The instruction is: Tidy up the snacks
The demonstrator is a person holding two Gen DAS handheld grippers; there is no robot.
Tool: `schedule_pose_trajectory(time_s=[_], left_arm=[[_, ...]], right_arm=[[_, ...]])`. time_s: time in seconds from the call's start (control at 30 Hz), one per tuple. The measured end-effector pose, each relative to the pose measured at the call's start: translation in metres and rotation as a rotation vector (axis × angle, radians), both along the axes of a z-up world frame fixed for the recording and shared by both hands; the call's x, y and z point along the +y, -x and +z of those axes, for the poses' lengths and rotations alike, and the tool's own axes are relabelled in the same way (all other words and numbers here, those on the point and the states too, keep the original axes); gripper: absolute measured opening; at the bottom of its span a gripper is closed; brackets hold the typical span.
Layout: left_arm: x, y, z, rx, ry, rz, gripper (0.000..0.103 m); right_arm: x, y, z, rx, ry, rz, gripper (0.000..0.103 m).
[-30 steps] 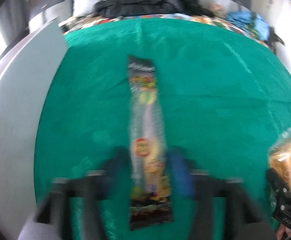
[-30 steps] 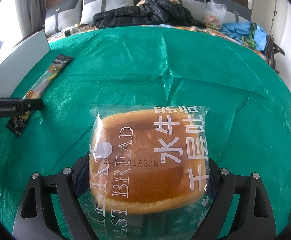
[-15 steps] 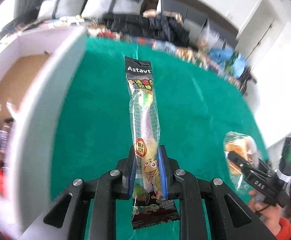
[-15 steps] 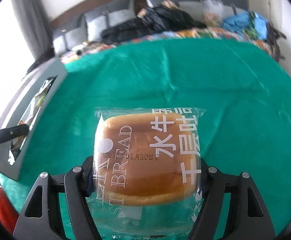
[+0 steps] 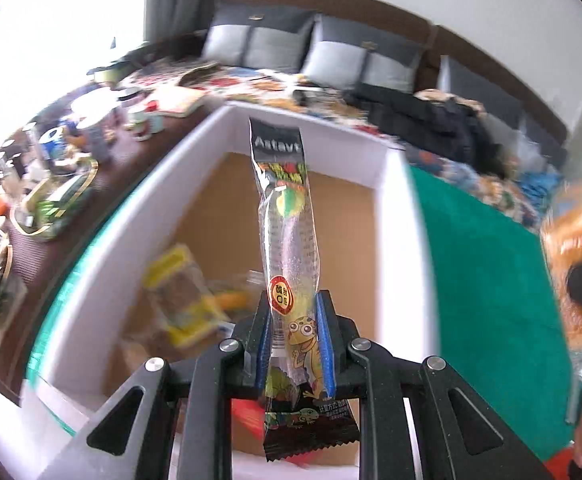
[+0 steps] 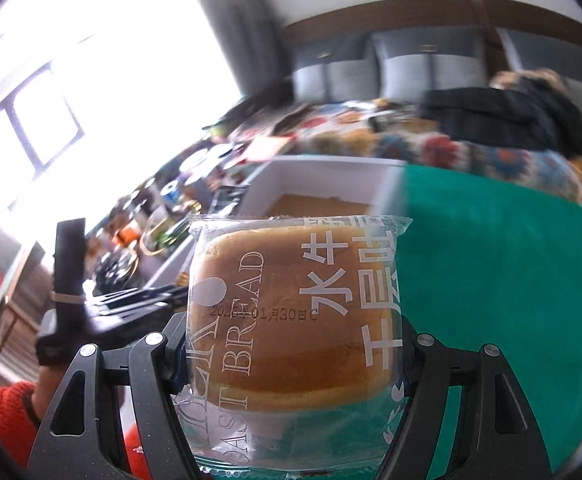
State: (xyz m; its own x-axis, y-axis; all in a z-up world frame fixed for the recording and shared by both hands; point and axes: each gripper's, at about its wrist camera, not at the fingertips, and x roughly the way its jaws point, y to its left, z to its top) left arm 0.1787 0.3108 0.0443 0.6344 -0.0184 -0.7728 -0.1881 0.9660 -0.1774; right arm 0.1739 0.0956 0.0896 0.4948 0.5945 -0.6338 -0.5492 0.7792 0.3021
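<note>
The left hand-held gripper (image 5: pixel 295 340) was clamped narrow on the lower part of a long candy packet (image 5: pixel 289 240), which stood up over the open white box (image 5: pixel 399 208) with blurred snacks on its brown floor. The right hand-held gripper (image 6: pixel 291 344) stood wide, gripping a bagged toast bread (image 6: pixel 295 312) by its sides above the green cloth (image 6: pixel 511 280), near the box.

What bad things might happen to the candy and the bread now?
The left gripper pinches only the bottom of the long, clear gummy candy packet, so it might flop or slip out before reaching the white cardboard box. The right gripper may squash the soft plastic-wrapped toast bread.
</note>
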Motion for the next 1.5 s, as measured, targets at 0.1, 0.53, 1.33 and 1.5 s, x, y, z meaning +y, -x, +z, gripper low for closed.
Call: schedule_pose_trajectory(time_s=[0.1,0.53,1.33,1.5], left_arm=[[0.018,-0.011,-0.013,0.024,-0.056,0.043,0.039],[0.019,0.049,-0.014,-0.015,-0.294,0.169,0.098],[0.016,0.114,0.035,-0.087,-0.282,0.251,0.101],[0.012,0.115,0.038,-0.089,-0.316,0.246,0.101]], right_arm=[[0.055,-0.027,-0.012,0.034,0.035,0.061,0.077],[0.056,-0.021,-0.028,0.099,0.197,0.034,0.081],[0.068,0.038,-0.005,-0.054,0.292,0.015,0.081],[0.069,0.044,-0.003,-0.110,0.331,-0.007,0.081]])
